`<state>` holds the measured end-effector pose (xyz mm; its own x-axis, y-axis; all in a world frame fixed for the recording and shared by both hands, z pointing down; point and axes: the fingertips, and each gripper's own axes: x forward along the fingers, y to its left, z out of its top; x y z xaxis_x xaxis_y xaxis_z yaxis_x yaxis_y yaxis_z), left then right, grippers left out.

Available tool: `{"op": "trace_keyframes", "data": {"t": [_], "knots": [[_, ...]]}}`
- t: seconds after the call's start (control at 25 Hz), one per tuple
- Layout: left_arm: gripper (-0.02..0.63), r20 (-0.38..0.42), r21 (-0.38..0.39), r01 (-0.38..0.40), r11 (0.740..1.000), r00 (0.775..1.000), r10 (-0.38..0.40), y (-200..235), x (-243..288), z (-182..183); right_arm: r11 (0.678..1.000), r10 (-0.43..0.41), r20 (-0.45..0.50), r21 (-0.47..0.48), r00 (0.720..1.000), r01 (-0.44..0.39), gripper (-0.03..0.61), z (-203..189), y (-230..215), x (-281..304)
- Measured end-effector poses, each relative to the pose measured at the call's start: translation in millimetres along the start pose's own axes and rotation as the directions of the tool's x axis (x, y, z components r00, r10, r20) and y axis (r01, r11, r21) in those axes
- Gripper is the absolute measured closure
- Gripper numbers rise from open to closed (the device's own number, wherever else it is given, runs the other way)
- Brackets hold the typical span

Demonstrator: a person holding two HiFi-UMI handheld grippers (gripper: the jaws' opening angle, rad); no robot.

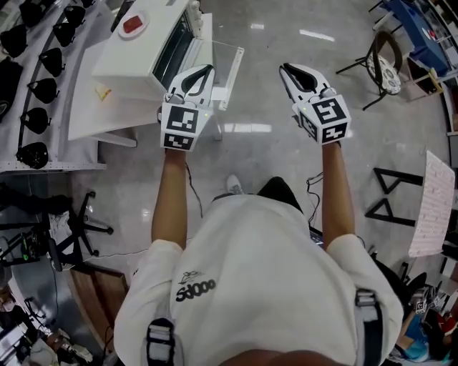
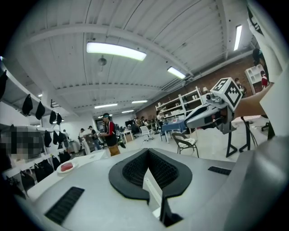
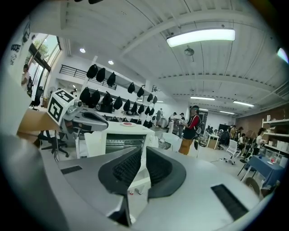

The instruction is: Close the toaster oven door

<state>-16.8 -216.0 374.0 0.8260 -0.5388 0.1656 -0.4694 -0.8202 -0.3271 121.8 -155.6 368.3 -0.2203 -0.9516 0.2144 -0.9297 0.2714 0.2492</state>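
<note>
Left gripper view shows the left tongs (image 2: 146, 152) drawn narrow, the black pads (image 2: 131, 173) meeting at their tips and parting only nearer the camera, where a white edge shows through the gap; whether they touch it I cannot tell. Right gripper view has the right tongs (image 3: 142, 151) just as narrow, with a thin slit between the pads and nothing held. From the head view the left tongs sit left of centre in the upper half, tips just beside the open door (image 1: 227, 68) of the toaster oven (image 1: 139, 53); the right tongs hang right of centre, well apart from the door, over the glossy floor (image 1: 272, 143). The white oven stands in the upper left on a white bench (image 1: 93, 107), its glass door folded out toward the upper middle, past the bench edge. A plate (image 1: 146, 18) with something red lies on the oven's top. Black caps (image 1: 43, 61) line the far left edge, and a folding chair (image 1: 383, 68) stands in the upper right
</note>
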Motion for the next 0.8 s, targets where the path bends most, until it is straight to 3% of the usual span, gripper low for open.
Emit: {"op": "trace_keyframes", "data": {"t": [0.16,0.24,0.36,0.44,0.48,0.68,0.8], "knots": [[0.596,-0.028,-0.027,0.007,1.000,1.000,-0.008,6,18,-13,0.999,0.027,-0.043,-0.017,0.999,-0.028,0.563,-23,-6,25],[0.596,-0.042,-0.034,0.008,0.999,0.999,-0.010,6,29,-18,0.998,0.056,-0.064,-0.014,0.996,-0.057,0.506,-39,-11,37],[0.595,-0.066,-0.050,-0.011,0.999,0.998,0.008,6,49,-24,0.995,0.090,-0.088,-0.025,0.992,-0.092,0.486,-63,-26,55],[0.597,-0.083,-0.074,-0.035,0.997,0.996,0.029,7,64,-29,0.995,0.091,-0.097,-0.030,0.991,-0.095,0.504,-79,-41,69],[0.597,-0.093,-0.088,-0.046,0.995,0.995,0.038,8,72,-32,0.995,0.091,-0.101,-0.025,0.991,-0.094,0.557,-88,-49,77],[0.596,-0.144,-0.144,-0.092,0.985,0.987,0.071,33,111,-59,0.993,0.120,-0.160,-0.005,0.980,-0.122,0.567,-133,-78,140],[0.597,-0.182,-0.153,-0.145,0.978,0.976,0.117,48,129,-76,0.978,0.200,-0.192,-0.019,0.961,-0.207,0.569,-159,-77,171]]}}
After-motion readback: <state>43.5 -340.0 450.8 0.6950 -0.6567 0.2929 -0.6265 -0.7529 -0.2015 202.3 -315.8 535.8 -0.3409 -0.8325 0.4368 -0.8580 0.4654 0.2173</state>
